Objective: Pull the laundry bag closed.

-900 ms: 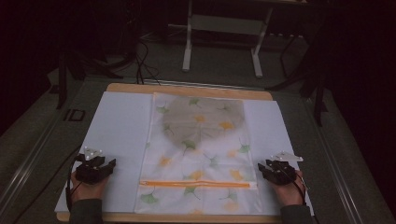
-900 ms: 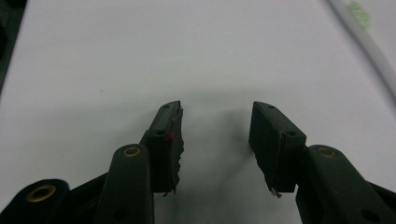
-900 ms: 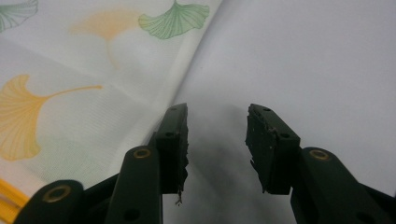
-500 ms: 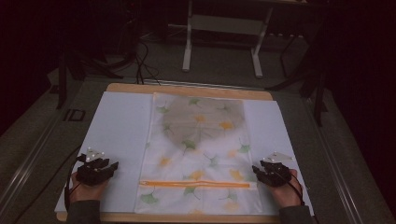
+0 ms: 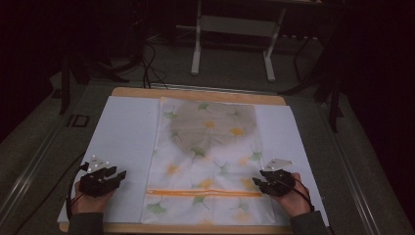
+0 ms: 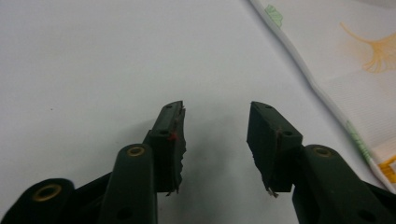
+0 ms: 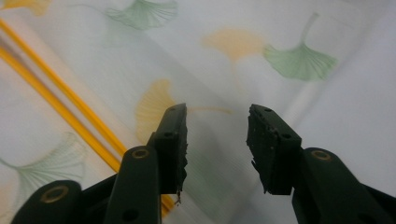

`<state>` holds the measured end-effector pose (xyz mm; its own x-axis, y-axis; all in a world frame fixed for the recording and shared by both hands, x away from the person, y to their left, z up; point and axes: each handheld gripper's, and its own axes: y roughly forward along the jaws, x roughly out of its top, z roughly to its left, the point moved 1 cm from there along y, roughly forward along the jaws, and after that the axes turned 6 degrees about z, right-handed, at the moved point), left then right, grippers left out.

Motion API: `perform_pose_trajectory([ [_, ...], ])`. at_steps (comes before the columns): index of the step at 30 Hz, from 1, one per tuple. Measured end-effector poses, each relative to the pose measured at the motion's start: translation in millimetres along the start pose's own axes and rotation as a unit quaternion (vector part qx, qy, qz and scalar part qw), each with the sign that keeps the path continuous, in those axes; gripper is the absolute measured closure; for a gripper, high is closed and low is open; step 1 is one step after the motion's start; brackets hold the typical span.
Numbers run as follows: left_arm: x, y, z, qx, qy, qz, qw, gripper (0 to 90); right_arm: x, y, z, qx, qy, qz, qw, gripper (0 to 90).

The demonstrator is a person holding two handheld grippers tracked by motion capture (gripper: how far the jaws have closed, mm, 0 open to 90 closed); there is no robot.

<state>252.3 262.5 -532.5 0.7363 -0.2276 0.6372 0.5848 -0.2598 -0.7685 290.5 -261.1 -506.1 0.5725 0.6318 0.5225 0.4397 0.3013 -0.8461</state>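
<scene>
White table sheet [image 5: 122, 132] bears leaf-print bag [image 5: 210, 161]; left gripper [image 5: 117, 175] and right gripper [image 5: 258, 182] fingers wide, empty.

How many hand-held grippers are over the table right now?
2: the left hand-held gripper over the white sheet, the right hand-held gripper at the leaf-print cloth's right edge.

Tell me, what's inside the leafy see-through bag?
Inside the white mesh bag with green and yellow leaf prints, a grey, rounded folded cloth shows through its far half. The mesh blurs it, so its exact kind cannot be told.
</scene>
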Motion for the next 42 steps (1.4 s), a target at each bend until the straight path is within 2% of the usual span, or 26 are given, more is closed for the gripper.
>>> perform_pose_trajectory([
  [3, 0.3, -0.2, -0.8, -0.004, 0.004, 0.001, 1.0, 55.3, 5.2, 1.3, 3.1, 0.01, -0.011, 0.0, 0.9999, 57.0],
  [7, 0.4, -2.0, -1.8, -0.003, 0.012, -0.004, 0.9999, 55.5, 17.7, 5.7, 13.9, 0.031, -0.042, 0.011, 0.9986, 56.7],
  [11, 0.5, -2.6, -1.9, -0.005, 0.015, -0.004, 0.9999, 55.3, 25.4, 9.4, 19.9, 0.041, -0.055, 0.017, 0.9975, 57.7],
  [12, 0.9, -3.8, -2.3, -0.008, 0.015, -0.008, 0.9998, 55.2, 30.5, 11.9, 24.1, 0.051, -0.07, 0.021, 0.996, 57.9],
  [14, 1.2, -5.1, -2.9, -0.009, 0.017, -0.012, 0.9998, 55.2, 35.5, 14.1, 28.2, 0.053, -0.079, 0.025, 0.9951, 57.8],
  [20, 1.8, -3.7, -5.2, -0.014, 0.024, -0.008, 0.9996, 55.3, 49.2, 18.9, 38.0, 0.073, -0.097, 0.033, 0.992, 58.5],
  [25, 2.5, -2.8, -7.2, -0.016, 0.031, -0.006, 0.9994, 55.3, 56.9, 22.0, 44.3, 0.086, -0.108, 0.031, 0.99, 56.8],
  [27, 2.8, -2.6, -7.7, -0.015, 0.033, -0.003, 0.9993, 55.3, 61.6, 24.9, 48.8, 0.095, -0.123, 0.034, 0.9873, 55.0],
  [33, 3.0, -3.2, -7.8, -0.016, 0.033, -0.003, 0.9993, 55.3, 71.2, 28.2, 57.9, 0.107, -0.139, 0.041, 0.9836, 53.3],
  [42, 3.5, -3.6, -9.0, -0.016, 0.037, -0.003, 0.9992, 55.4, 80.6, 31.4, 72.2, 0.109, -0.169, 0.039, 0.9788, 55.8],
])
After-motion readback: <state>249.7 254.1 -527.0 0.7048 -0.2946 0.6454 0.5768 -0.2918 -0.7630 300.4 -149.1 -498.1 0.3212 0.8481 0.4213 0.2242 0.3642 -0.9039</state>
